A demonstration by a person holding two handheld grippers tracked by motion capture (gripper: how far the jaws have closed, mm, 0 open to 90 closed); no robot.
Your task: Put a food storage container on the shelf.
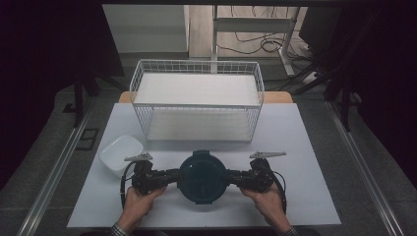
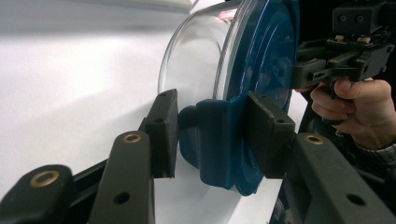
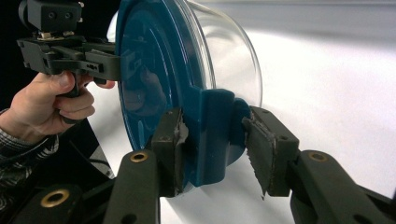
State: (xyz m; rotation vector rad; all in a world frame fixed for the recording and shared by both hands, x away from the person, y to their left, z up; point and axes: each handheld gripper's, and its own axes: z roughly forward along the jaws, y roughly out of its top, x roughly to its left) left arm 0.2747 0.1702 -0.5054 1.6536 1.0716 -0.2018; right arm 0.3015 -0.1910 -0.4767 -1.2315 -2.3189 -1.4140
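Blue plastic marks the nearest thing on the worktop: the lid (image 1: 202,176) of a clear glass container (image 2: 198,70), which sits close to the near edge, midway between its two near corners. The lid has a latch tab on either side. The left gripper (image 1: 169,177) has its jaws astride the left tab (image 2: 212,140): the lid-side pad presses on it, while the other pad (image 2: 164,133) seems to stand just off it, so this looks like a loose, part-closed hold. The right gripper (image 1: 235,178) takes the right tab (image 3: 212,135) the same way, one worn pad (image 3: 173,149) against the lid face and the other pad (image 3: 261,149) near or barely touching the tab's far side.

Judging by this, the container rests on the worktop with its lid on, both grippers are placed, and the lifting or unlatching is left to do. Toward the left edge lies a white dish (image 1: 120,152). Farther off, near the far edge, stands a white wire rack (image 1: 196,101) with two shelves, both bare.
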